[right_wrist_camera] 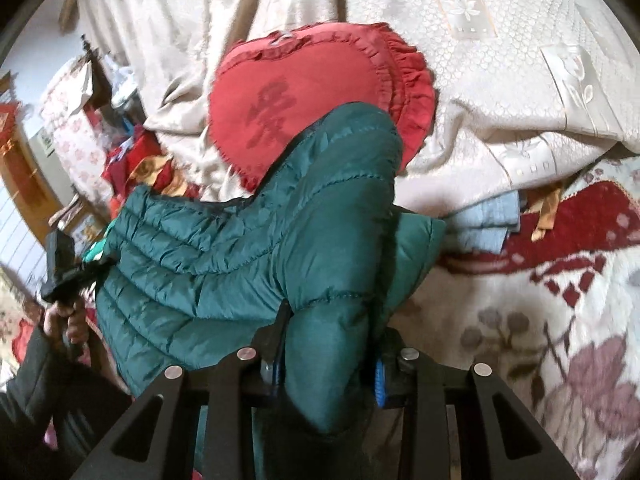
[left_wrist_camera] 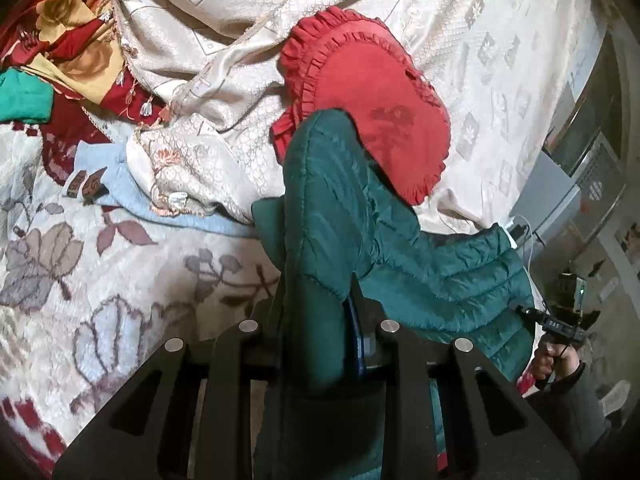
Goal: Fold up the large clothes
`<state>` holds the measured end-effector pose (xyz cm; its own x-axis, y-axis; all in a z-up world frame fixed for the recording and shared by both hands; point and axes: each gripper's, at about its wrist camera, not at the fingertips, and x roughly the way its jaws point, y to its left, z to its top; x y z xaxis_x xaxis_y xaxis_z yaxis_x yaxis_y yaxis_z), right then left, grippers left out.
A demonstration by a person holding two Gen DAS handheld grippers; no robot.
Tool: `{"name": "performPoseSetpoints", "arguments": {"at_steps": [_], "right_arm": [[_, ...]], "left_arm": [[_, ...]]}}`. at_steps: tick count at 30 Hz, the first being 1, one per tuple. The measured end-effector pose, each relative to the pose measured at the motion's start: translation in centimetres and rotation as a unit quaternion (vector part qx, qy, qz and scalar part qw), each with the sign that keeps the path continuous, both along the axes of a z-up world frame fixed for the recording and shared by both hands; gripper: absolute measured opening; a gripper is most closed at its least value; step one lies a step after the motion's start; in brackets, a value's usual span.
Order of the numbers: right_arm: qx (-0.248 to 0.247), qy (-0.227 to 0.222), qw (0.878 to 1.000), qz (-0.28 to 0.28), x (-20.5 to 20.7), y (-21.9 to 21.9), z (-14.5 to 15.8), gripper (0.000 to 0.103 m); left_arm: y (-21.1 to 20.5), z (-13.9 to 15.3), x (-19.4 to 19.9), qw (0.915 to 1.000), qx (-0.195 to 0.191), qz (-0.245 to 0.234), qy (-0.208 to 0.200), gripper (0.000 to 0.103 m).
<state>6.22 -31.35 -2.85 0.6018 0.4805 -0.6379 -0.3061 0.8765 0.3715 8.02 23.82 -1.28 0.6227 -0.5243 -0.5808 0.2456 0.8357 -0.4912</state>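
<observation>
A dark teal quilted puffer jacket (left_wrist_camera: 340, 200) hangs lifted over the bed, stretched between both grippers. In the left wrist view my left gripper (left_wrist_camera: 320, 304) is shut on a bunched fold of it, and the padding bulges up between the black fingers. In the right wrist view my right gripper (right_wrist_camera: 332, 336) is shut on another thick fold of the jacket (right_wrist_camera: 224, 248). Each gripper also shows in the other's view, held in a hand with a dark sleeve: the right gripper (left_wrist_camera: 560, 320) at the jacket's far end, the left gripper (right_wrist_camera: 60, 276) at the left edge.
A red frilled heart-shaped cushion (left_wrist_camera: 372, 100) lies on the cream bedspread (left_wrist_camera: 480, 60) just behind the jacket. A floral blanket (left_wrist_camera: 100, 260) covers the near bed. A light blue cloth (left_wrist_camera: 120, 184), a green cloth (left_wrist_camera: 24, 96) and red-gold fabric (left_wrist_camera: 72, 40) lie to the left.
</observation>
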Motion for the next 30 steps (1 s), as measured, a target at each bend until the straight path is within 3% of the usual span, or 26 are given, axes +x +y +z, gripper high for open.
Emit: {"name": "performPoseSetpoints", "arguments": {"at_steps": [4, 6, 7, 9, 10, 12, 14, 17, 19, 21, 23, 26, 27, 30], "right_arm": [[-0.003, 0.015, 1.0, 0.005, -0.7, -0.2, -0.7, 0.031], [-0.002, 0.041, 0.999, -0.01, 0.1, -0.7, -1.8, 0.032], [0.001, 0.065, 0.998, -0.02, 0.8, -0.9, -2.6, 0.035], [0.017, 0.118, 0.992, -0.05, 2.1, -1.6, -4.5, 0.049], [0.021, 0.144, 0.987, -0.072, 2.5, -2.1, -5.3, 0.062], [0.047, 0.165, 0.979, -0.109, 2.8, -3.4, -5.8, 0.066], [0.085, 0.141, 0.973, -0.164, 2.2, -5.6, -4.7, 0.066], [0.108, 0.069, 0.959, -0.254, 0.2, -8.7, -1.9, 0.066], [0.055, 0.022, 0.967, -0.247, 0.0, -7.1, 0.3, 0.066], [0.021, -0.012, 0.982, -0.188, 0.7, -3.2, 1.8, 0.066], [-0.01, -0.023, 0.99, -0.142, 2.1, 1.3, 2.4, 0.069], [-0.067, 0.007, 0.988, -0.143, 4.6, 5.7, 1.5, 0.091], [-0.076, 0.02, 0.987, -0.141, 5.2, 6.3, 1.0, 0.091], [-0.149, 0.113, 0.974, -0.132, 8.1, 7.5, -4.0, 0.092]], "left_arm": [[-1.2, -2.2, 1.4, 0.9979, 0.044, 0.004, 0.048, 0.027], [-1.6, -4.2, 2.6, 0.992, 0.082, 0.029, 0.092, 0.04], [-1.7, -4.8, 2.8, 0.9897, 0.09, 0.035, 0.105, 0.051], [-1.5, -5.4, 3.3, 0.9868, 0.096, 0.051, 0.121, 0.062], [-1.3, -5.2, 3.3, 0.9871, 0.092, 0.057, 0.119, 0.062], [-0.5, -4.4, 3.2, 0.9881, 0.086, 0.071, 0.105, 0.062], [0.7, -3.2, 2.8, 0.9886, 0.082, 0.101, 0.076, 0.063], [1.5, -0.8, 1.9, 0.9748, 0.114, 0.191, 0.017, 0.062], [0.4, 0.7, 2.0, 0.9772, 0.109, 0.18, -0.026, 0.063], [-1.6, 1.6, 2.3, 0.9801, 0.106, 0.158, -0.057, 0.063], [-4.5, 1.7, 3.3, 0.9807, 0.126, 0.133, -0.069, 0.063], [-7.5, 0.4, 5.5, 0.9785, 0.169, 0.11, -0.045, 0.063], [-8.4, -0.9, 6.6, 0.9756, 0.192, 0.104, -0.024, 0.063], [-9.6, -4.8, 8.5, 0.9678, 0.228, 0.101, 0.034, 0.063]]}}
